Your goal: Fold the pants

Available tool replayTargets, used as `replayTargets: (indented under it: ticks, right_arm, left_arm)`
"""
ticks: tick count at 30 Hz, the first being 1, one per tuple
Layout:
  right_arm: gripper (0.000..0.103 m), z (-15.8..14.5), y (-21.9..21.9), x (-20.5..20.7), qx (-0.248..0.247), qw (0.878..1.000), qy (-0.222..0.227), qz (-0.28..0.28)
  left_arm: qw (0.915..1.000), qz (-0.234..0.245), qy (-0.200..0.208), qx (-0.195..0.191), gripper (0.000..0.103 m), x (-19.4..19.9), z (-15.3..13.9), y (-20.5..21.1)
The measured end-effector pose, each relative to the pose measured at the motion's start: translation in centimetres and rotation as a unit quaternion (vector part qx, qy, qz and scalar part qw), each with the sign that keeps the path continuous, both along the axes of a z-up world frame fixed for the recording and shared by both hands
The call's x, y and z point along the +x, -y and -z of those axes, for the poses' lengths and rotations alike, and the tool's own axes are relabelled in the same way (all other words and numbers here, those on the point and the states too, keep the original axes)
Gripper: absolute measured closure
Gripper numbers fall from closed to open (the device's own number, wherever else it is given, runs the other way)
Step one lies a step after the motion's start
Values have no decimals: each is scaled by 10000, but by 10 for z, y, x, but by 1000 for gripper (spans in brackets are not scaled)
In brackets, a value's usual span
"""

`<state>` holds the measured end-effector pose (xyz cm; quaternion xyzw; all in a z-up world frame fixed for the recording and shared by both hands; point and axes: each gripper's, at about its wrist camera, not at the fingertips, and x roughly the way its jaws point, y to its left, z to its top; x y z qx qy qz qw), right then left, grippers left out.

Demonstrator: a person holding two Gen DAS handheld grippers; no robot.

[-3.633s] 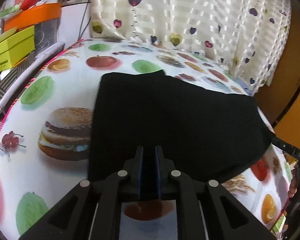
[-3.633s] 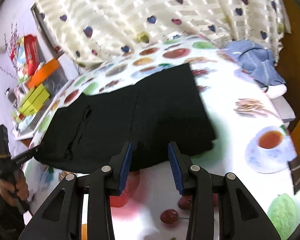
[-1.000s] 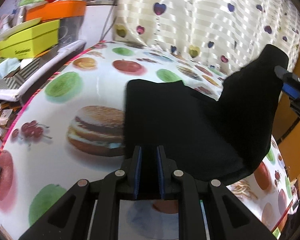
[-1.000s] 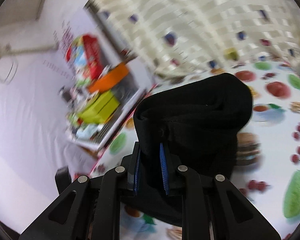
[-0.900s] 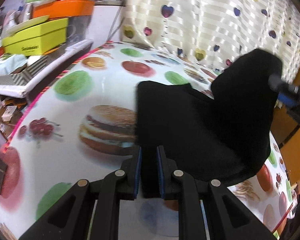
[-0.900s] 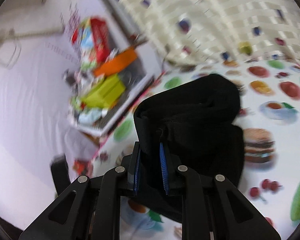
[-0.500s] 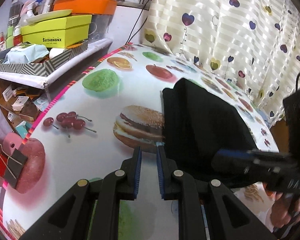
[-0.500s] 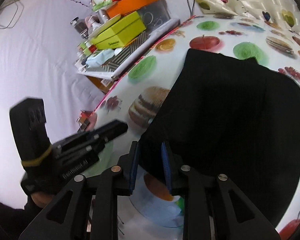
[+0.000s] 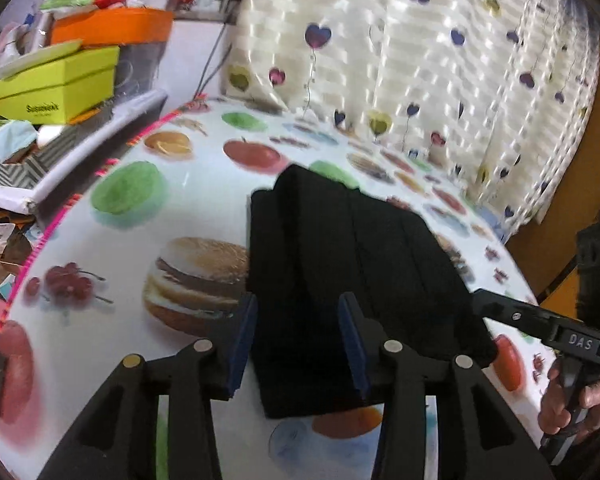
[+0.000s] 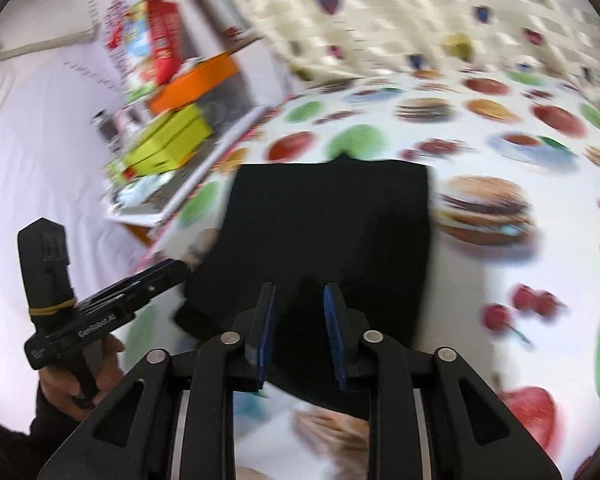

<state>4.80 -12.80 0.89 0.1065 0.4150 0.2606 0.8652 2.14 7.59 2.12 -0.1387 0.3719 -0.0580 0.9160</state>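
Observation:
The black pants (image 9: 348,264) lie folded into a compact stack on the food-print table (image 9: 112,236). My left gripper (image 9: 296,340) straddles the stack's near edge; its jaws are opening, and the blue pads stand clear of the cloth between them. In the right wrist view the pants (image 10: 328,224) form a flat black rectangle. My right gripper (image 10: 299,322) hovers over their near edge with its jaws opening, cloth lying between the pads without being pinched. Each gripper shows in the other's view: the right gripper (image 9: 500,308) at the stack's right corner, the left gripper (image 10: 156,280) at its left corner.
A cluttered shelf with a yellow-green box (image 9: 56,88) and an orange box (image 9: 112,28) stands past the table's pink-trimmed left edge. A heart-print curtain (image 9: 420,60) hangs behind the table. A hand (image 9: 572,404) holds the right gripper's handle.
The right gripper carried the lifted end of the pants over and down onto the other half, then let go. The left gripper's jaws have spread wide and released the cloth.

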Motion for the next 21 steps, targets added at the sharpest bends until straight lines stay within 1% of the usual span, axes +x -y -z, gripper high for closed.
replayTargets:
  ticks: [2, 4, 6, 8, 10, 13, 16, 19, 21]
  right_arm:
    - [72, 5, 7, -1, -148, 9997, 20, 181]
    - [72, 11, 11, -1, -340, 9991, 18, 247]
    - [72, 20, 6, 0, -599, 9980, -27, 187]
    - [71, 23, 0, -2, -756, 9969, 204, 112]
    - [71, 23, -1, -4, -812, 9963, 255, 128]
    - [71, 23, 5, -4, -716, 9972, 182, 118]
    - [71, 19, 8, -7, -759, 9970, 120, 91]
    - [71, 8, 13, -6, -755, 9968, 252, 113]
    - [71, 0, 13, 2, -779, 9962, 356, 176]
  left_arm:
    - [9999, 86, -104, 45, 58, 3, 6, 7]
    - [9992, 83, -183, 335, 58, 3, 11, 14]
    - [9988, 78, -119, 473, 61, -1, 10, 17]
    - [9976, 33, -108, 690, 64, -3, 10, 22]
    - [9964, -8, -78, 839, 66, -5, 9, 25]
    - [9967, -20, -89, 802, 68, -7, 8, 23]
    - [9973, 41, -80, 729, 70, -15, 7, 19]
    - [9977, 88, -63, 671, 70, -17, 0, 17]
    - [9979, 60, 36, 642, 70, -14, -10, 15]
